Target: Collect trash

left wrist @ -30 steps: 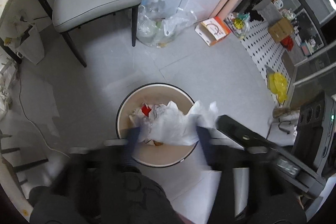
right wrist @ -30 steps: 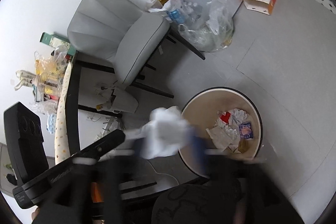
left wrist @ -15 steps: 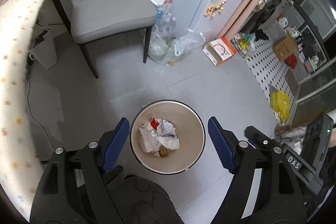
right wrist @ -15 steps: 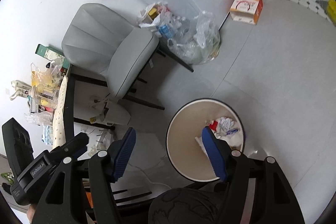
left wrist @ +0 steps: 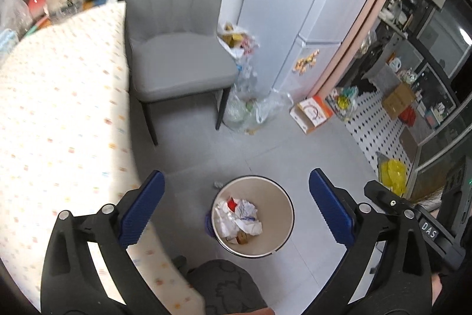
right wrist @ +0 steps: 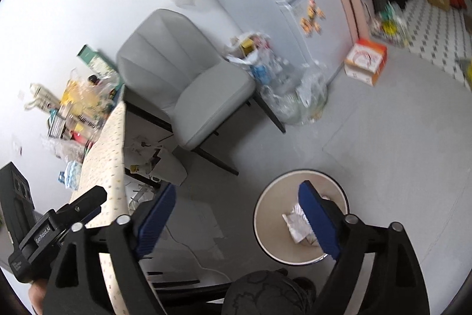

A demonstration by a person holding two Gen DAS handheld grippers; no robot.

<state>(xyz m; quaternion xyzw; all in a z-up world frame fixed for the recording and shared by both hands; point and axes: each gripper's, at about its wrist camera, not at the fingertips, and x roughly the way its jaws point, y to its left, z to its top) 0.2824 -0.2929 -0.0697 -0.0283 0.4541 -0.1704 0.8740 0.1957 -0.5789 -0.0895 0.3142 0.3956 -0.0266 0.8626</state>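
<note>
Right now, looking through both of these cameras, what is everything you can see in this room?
Bin: one, cream, on the floor below the claws.
Crumpled paper: several pieces, white with some red, inside the bin.
Chair: one, grey, beside the table.
Table: one, cream cloth with coloured dots, at the left.
Clutter: many bags and packets, mostly yellow and clear, at the table's far end.
Plastic bags: a few, clear, on the floor by the chair.
Box: one, orange and white, on the floor.
Fridge: one, white, behind the chair.
Left claw: blue pads, open, empty.
Right claw: blue pads, open, empty.
</note>
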